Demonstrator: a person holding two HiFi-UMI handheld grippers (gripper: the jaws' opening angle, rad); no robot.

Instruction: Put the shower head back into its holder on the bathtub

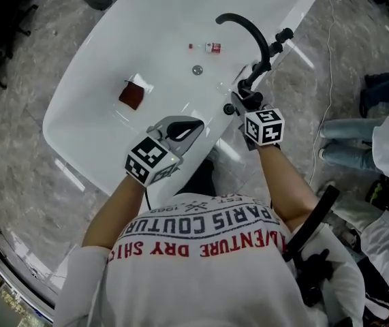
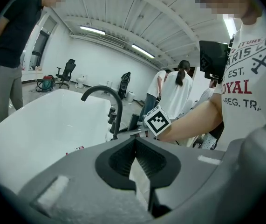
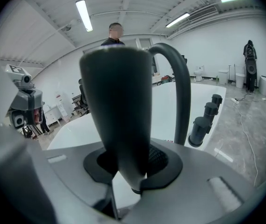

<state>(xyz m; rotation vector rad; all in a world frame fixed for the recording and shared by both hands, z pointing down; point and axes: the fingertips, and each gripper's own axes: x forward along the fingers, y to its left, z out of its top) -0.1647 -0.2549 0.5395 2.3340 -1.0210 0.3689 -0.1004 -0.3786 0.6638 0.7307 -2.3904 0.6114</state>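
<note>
The white bathtub (image 1: 78, 107) lies below me, with a black arched faucet (image 1: 249, 29) on its right rim. My right gripper (image 1: 245, 101) is over that rim just in front of the faucet, shut on the dark shower head (image 3: 119, 111). In the right gripper view the shower head's handle stands upright between the jaws of the right gripper (image 3: 133, 164), with the faucet (image 3: 181, 92) right behind it. My left gripper (image 1: 184, 129) hovers over the tub's near rim, shut and empty (image 2: 135, 160). I cannot make out the holder.
Black knobs (image 3: 207, 115) stand on the rim beside the faucet. Inside the tub lie a dark red block (image 1: 131, 94), a small red and white item (image 1: 211, 48) and the drain (image 1: 197, 69). People (image 1: 358, 142) stand to the right; a cable (image 1: 327, 80) runs along the floor.
</note>
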